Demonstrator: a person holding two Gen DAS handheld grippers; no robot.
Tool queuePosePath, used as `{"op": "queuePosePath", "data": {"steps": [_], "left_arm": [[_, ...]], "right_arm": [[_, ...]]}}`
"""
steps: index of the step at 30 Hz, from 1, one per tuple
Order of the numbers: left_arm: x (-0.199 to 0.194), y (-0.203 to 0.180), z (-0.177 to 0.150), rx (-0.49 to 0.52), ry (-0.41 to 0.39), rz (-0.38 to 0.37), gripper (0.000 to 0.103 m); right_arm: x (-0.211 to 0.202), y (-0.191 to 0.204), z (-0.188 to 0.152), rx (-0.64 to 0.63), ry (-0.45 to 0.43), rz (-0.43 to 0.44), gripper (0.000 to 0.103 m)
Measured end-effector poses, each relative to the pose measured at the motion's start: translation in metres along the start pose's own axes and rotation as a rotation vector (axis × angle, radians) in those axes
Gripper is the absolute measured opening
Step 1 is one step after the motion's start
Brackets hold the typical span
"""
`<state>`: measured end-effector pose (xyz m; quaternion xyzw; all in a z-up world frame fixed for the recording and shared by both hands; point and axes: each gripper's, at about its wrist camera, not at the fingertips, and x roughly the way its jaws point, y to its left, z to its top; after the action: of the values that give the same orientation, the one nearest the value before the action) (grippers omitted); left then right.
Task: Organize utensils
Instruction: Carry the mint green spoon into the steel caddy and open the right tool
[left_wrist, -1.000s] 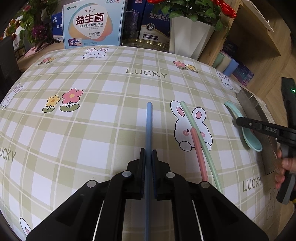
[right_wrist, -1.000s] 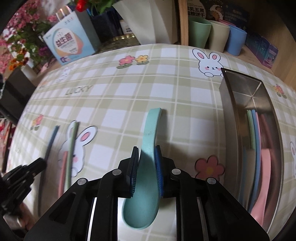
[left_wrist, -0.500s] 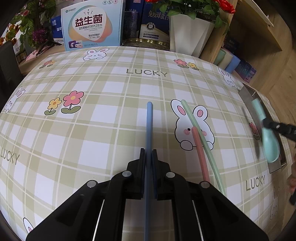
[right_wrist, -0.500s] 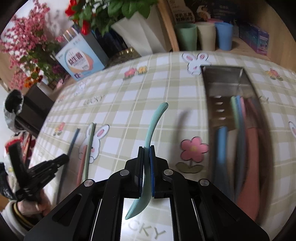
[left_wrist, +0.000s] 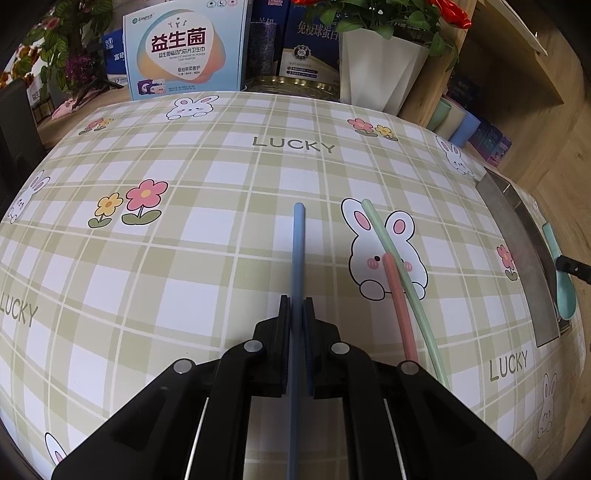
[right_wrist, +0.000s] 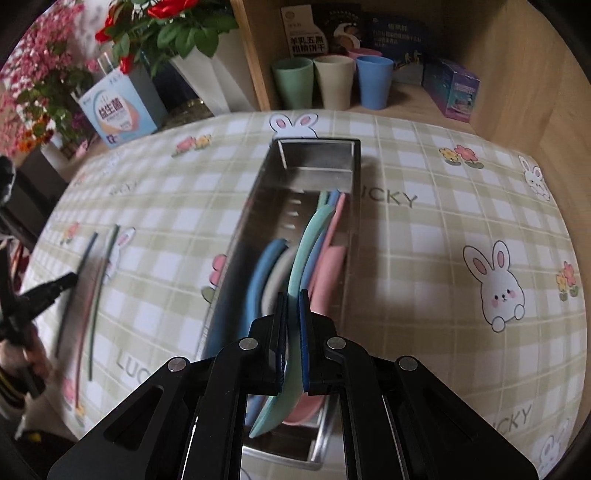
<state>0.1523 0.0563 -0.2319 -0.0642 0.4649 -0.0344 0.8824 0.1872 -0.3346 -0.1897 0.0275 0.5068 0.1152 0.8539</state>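
1. Checked tablecloth (left_wrist: 184, 258) covers the table.
2. Steel tray (right_wrist: 240, 236) near its right edge, spoons inside.
3. Right gripper (right_wrist: 292, 306) clamps mint spoon (right_wrist: 306, 254) over the tray.
4. Left gripper (left_wrist: 296, 314) pinches blue chopstick (left_wrist: 298, 240) mid-table; pink chopstick (left_wrist: 399, 306) and green chopstick (left_wrist: 391, 251) lie just beside.

In the right wrist view the chopsticks (right_wrist: 92, 291) at the left and the person's hand (right_wrist: 22, 354) smear with blur, the spoons (right_wrist: 325, 266) lying in the metal tray (right_wrist: 240, 236) are partly hidden behind the mint spoon (right_wrist: 299, 273), and the left wrist view cuts off the blue chopstick (left_wrist: 297, 258) at the bottom.
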Motion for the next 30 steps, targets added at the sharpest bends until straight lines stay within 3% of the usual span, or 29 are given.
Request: {"op": "queuePosePath", "data": {"steps": [18,24,30], "left_arm": [[0.001,-0.002,0.001,-0.003,0.010,-0.002,0.008],[0.002,0.002,0.005,0.003,0.041,-0.021,0.008],[0.006,0.008,0.015,0.009,0.112,-0.079,0.008]], "right_arm": [[0.021,0.004,-0.003,-0.049,0.053,-0.106,0.008],[0.010,0.006,0.000,-0.054,0.025,-0.126,0.008],[-0.012,0.017,0.001,-0.025,-0.058,-0.139,0.009]]}}
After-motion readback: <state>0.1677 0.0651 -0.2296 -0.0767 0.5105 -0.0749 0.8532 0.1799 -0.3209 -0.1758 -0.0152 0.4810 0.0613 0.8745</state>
